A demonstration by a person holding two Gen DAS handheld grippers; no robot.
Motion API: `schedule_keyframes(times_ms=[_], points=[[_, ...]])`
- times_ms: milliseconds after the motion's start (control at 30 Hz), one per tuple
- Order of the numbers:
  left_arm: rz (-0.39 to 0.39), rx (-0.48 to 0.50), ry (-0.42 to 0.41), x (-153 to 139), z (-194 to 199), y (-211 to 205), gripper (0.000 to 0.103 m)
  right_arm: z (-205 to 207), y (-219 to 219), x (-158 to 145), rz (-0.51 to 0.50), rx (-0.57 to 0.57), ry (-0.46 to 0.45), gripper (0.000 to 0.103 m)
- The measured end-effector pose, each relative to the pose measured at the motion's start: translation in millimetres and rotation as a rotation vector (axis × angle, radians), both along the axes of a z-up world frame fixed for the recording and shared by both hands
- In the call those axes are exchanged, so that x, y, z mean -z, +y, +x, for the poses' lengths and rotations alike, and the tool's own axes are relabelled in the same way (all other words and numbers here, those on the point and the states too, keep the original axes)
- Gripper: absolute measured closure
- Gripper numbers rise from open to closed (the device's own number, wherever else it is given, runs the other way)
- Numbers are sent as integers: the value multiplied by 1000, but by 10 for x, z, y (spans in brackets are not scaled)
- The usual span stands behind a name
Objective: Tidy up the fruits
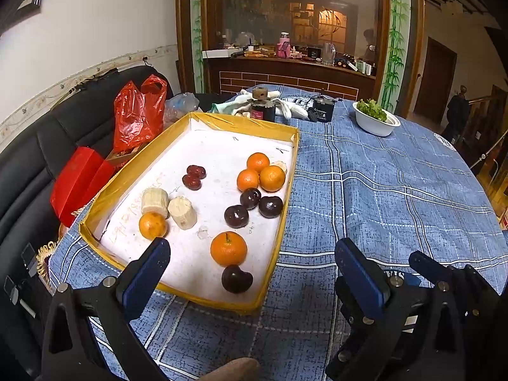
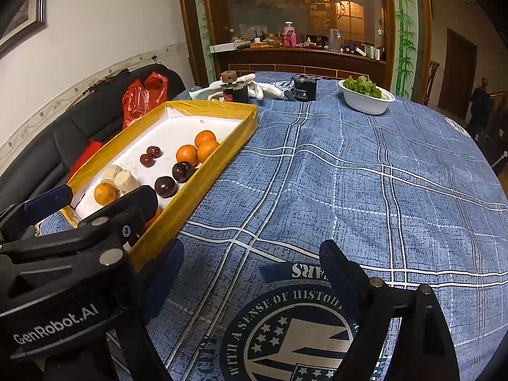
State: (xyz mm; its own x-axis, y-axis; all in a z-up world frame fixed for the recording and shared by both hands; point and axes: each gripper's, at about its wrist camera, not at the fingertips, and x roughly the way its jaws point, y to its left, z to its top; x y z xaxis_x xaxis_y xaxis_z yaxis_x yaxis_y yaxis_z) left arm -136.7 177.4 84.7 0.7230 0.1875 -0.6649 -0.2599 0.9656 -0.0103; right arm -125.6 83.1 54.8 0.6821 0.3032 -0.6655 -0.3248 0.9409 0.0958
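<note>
A yellow-rimmed tray [image 1: 287, 174] with a white floor holds the fruit. Three tangerines [image 1: 260, 173] cluster at its far right, one tangerine [image 1: 228, 248] sits near the front and one [image 1: 153, 224] at the left. Dark plums [image 1: 253, 206] lie mid-right, one plum [image 1: 236, 278] at the front. Two banana pieces [image 1: 170, 208] and red dates [image 1: 193, 176] lie on the left. My left gripper [image 1: 254, 266] is open above the tray's front edge, holding nothing. My right gripper [image 2: 250, 273] is open and empty over the cloth, right of the tray [image 2: 203, 187].
A blue checked cloth [image 2: 365, 174] covers the table. A white bowl of greens [image 2: 365, 96], a dark jar [image 2: 233, 90], white gloves [image 2: 263, 90] and a black box [image 2: 304, 89] stand at the far edge. A red bag [image 1: 139, 111] and black sofa [image 1: 47, 146] lie left.
</note>
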Motion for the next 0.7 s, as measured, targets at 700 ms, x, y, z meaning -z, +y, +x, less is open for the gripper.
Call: schedule_keyframes(times_ms=[700], points=[[-14,-1,16,56,15,1,0,10,-9,18,3,2,7,12]])
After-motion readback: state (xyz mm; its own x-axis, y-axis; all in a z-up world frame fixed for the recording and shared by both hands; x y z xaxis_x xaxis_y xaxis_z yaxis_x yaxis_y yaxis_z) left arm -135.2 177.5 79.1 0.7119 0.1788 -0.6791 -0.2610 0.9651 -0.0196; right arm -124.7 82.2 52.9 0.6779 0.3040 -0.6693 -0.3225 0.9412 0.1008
